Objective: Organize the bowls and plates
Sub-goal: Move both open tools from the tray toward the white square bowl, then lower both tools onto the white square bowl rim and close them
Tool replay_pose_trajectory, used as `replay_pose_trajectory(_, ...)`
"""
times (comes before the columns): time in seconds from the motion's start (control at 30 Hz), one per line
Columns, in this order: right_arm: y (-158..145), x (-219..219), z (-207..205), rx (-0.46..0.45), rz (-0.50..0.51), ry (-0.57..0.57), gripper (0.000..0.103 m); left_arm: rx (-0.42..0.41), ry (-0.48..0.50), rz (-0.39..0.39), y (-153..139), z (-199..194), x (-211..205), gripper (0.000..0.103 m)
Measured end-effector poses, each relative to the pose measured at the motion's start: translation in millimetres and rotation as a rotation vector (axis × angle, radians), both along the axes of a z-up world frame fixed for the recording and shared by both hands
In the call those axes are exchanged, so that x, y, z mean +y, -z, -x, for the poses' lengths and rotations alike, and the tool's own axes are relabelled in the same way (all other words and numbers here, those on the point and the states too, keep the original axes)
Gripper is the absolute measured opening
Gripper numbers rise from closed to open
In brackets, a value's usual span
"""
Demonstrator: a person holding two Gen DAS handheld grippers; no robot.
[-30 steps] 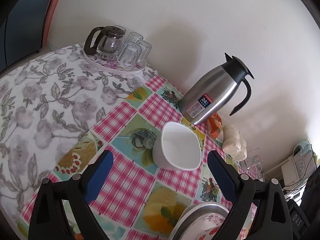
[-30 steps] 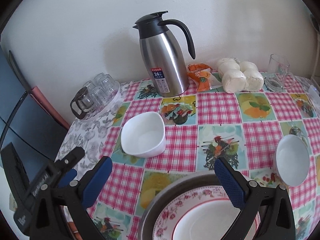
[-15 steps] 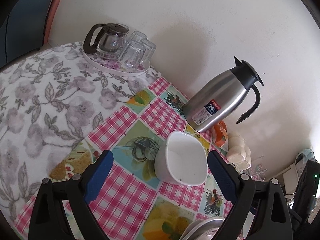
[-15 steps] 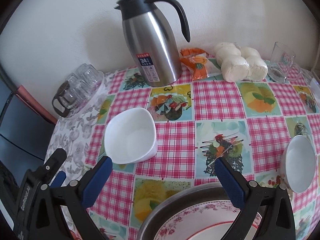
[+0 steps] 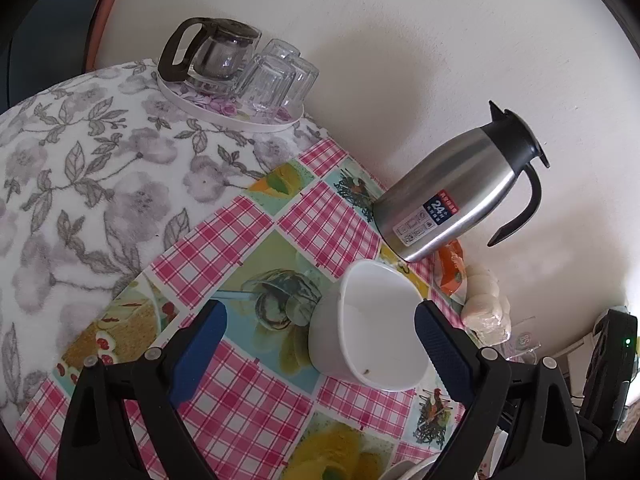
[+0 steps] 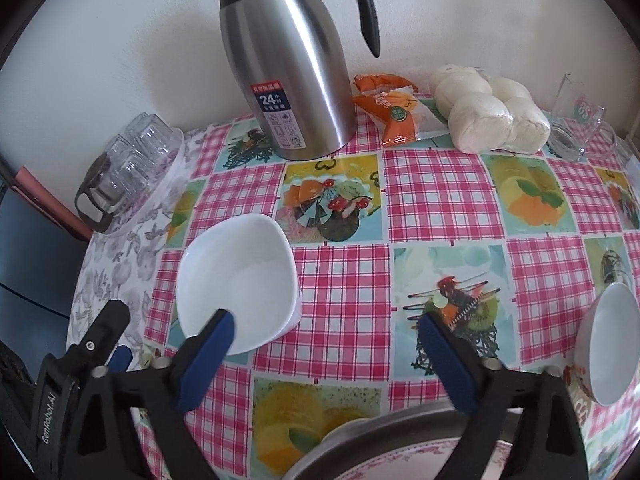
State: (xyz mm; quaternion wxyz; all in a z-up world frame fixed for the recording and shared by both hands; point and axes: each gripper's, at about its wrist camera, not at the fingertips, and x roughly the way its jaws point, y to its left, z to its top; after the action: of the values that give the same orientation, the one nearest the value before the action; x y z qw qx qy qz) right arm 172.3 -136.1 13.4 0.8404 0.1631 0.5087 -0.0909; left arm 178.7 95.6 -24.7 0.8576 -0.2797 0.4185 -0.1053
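A white square bowl [image 5: 372, 326] stands on the checked tablecloth; my left gripper [image 5: 318, 344] is open around it, its right finger at the bowl's far rim. The same bowl [image 6: 236, 280] shows in the right wrist view, by the left finger of my open, empty right gripper [image 6: 328, 344]. A round white bowl [image 6: 612, 344] sits at the right edge. A steel basin [image 6: 380, 436] holding a floral-rimmed plate [image 6: 400, 464] lies just below my right gripper. My left gripper's body [image 6: 80, 360] shows at the lower left.
A steel thermos jug [image 6: 292, 76] stands at the back against the wall. A tray with a glass teapot and tumblers [image 5: 236, 76] sits on the floral cloth at the left. An orange snack packet [image 6: 392, 108], bagged buns [image 6: 488, 112] and a glass mug [image 6: 580, 128] line the back right.
Both grippers have moved forward towards the back of the table. My left gripper has closed in on the square bowl. The basin has slid lower in the right wrist view.
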Motion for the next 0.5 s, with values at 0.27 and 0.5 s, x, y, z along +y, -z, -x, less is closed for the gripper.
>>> replay_pose_trajectory(0.27,8,9,-15,0.02,0.031,-0.035,0.074,0.031,0.029,0.004,13,-10,-8,0.095)
replay_pose_trajectory(0.5,18,17,-25,0.039,0.041,-0.052,0.064,0.059,0.045,-0.009,23,-16,-14,0.094)
